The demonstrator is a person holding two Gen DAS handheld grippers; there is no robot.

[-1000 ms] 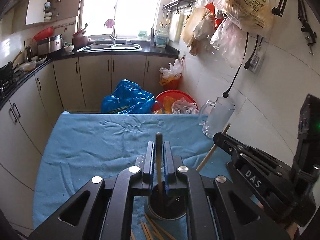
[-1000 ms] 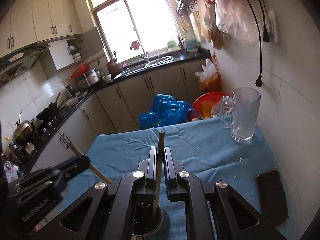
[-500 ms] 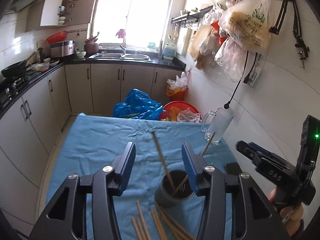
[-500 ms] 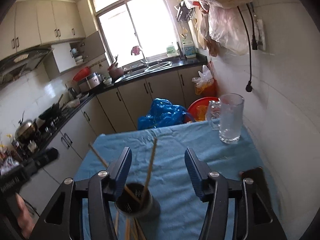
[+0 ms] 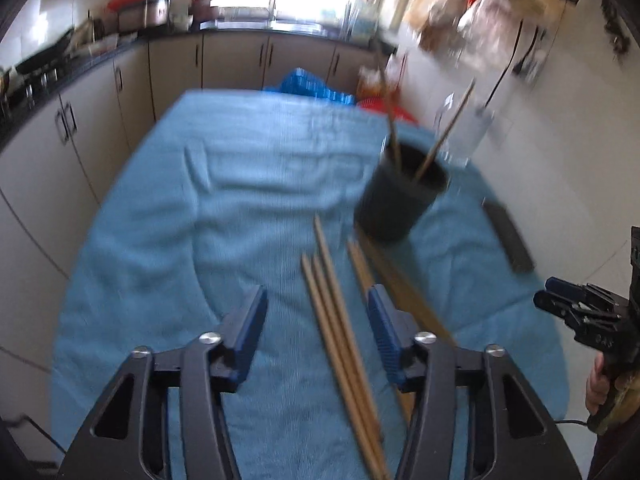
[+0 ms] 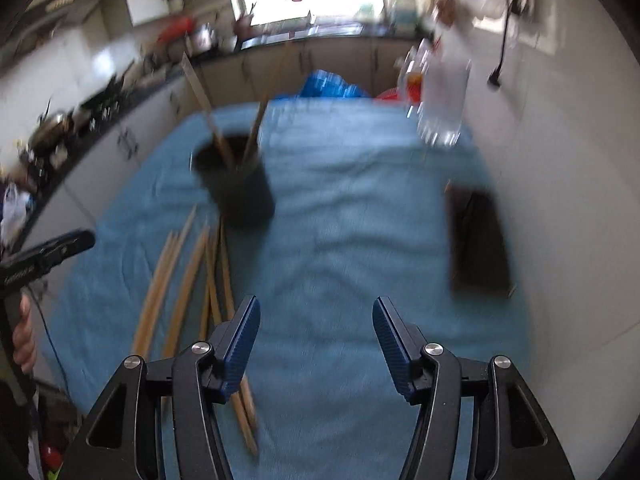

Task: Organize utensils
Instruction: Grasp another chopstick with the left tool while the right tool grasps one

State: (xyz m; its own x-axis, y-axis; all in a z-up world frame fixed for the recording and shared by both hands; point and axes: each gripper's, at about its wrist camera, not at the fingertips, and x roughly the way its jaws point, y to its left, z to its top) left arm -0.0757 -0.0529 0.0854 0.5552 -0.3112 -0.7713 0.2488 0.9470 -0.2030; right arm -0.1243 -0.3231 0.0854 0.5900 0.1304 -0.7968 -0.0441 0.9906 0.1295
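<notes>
A dark holder cup (image 5: 400,196) stands on the blue cloth with two wooden chopsticks (image 5: 440,140) leaning in it; it also shows in the right wrist view (image 6: 240,192). Several loose chopsticks (image 5: 340,332) lie on the cloth in front of the cup, also in the right wrist view (image 6: 188,280). My left gripper (image 5: 318,316) is open and empty above the loose chopsticks. My right gripper (image 6: 316,326) is open and empty over bare cloth, right of the chopsticks. Both views are blurred.
A glass mug (image 6: 440,100) stands at the table's far right by the tiled wall. A dark phone (image 6: 478,240) lies on the cloth at the right. Blue bags (image 5: 312,84) and a red basin sit on the floor beyond the table. Kitchen cabinets run along the left.
Both grippers opened and let their chopsticks drop into the cup, then pulled back and tilted down toward the loose chopsticks on the cloth.
</notes>
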